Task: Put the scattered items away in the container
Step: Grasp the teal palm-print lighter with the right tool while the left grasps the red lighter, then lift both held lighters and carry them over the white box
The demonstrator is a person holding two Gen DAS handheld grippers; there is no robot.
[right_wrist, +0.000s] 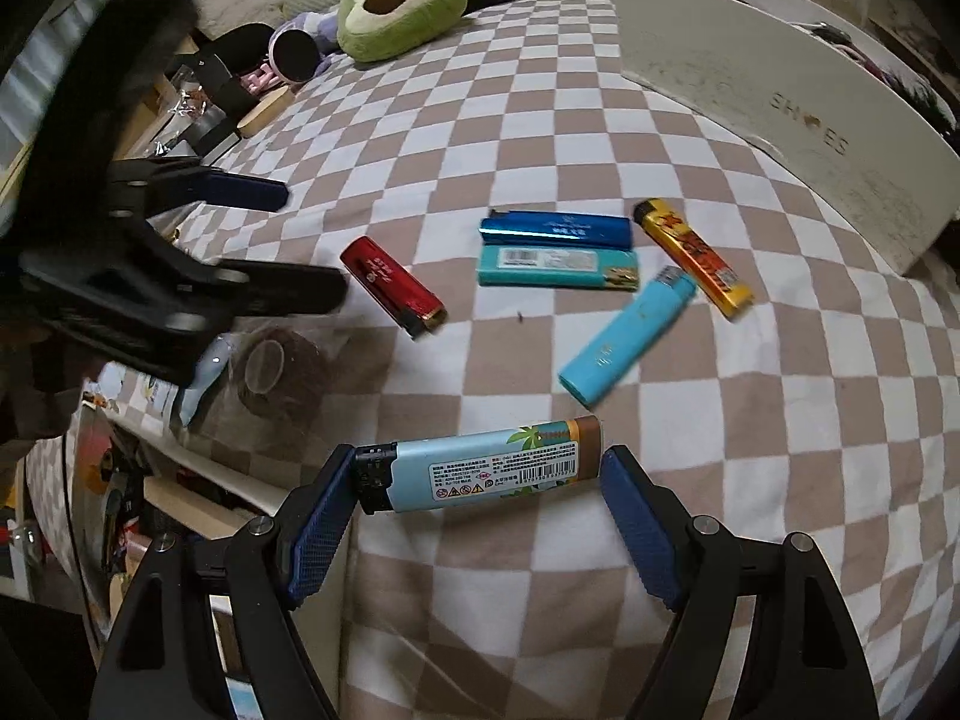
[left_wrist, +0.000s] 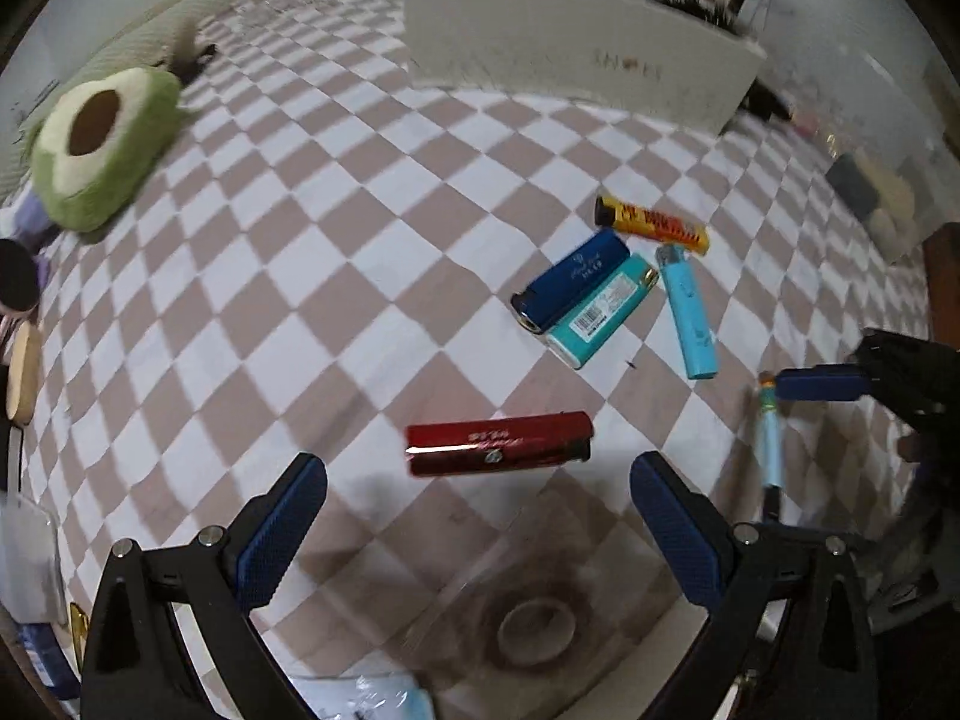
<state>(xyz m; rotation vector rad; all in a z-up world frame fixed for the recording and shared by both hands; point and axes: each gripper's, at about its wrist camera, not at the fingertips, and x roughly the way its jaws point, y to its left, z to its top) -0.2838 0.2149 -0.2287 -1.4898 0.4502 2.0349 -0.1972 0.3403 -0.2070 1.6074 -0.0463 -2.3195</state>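
lighters (right_wrist: 555, 258) clustered, open checkered cloth (right_wrist: 540, 90) beyond

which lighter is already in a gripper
The pale blue palm-tree lighter, spanning the right gripper end to end. The other five lie loose on the checkered cloth.

Left gripper (left_wrist: 477, 516) angled steeply down, jaws spread wide, nothing between the pads. Right gripper (right_wrist: 474, 498) likewise tilted steeply down, jaws closed lengthwise on a pale-blue lighter (right_wrist: 480, 465), pads pressing both its ends.
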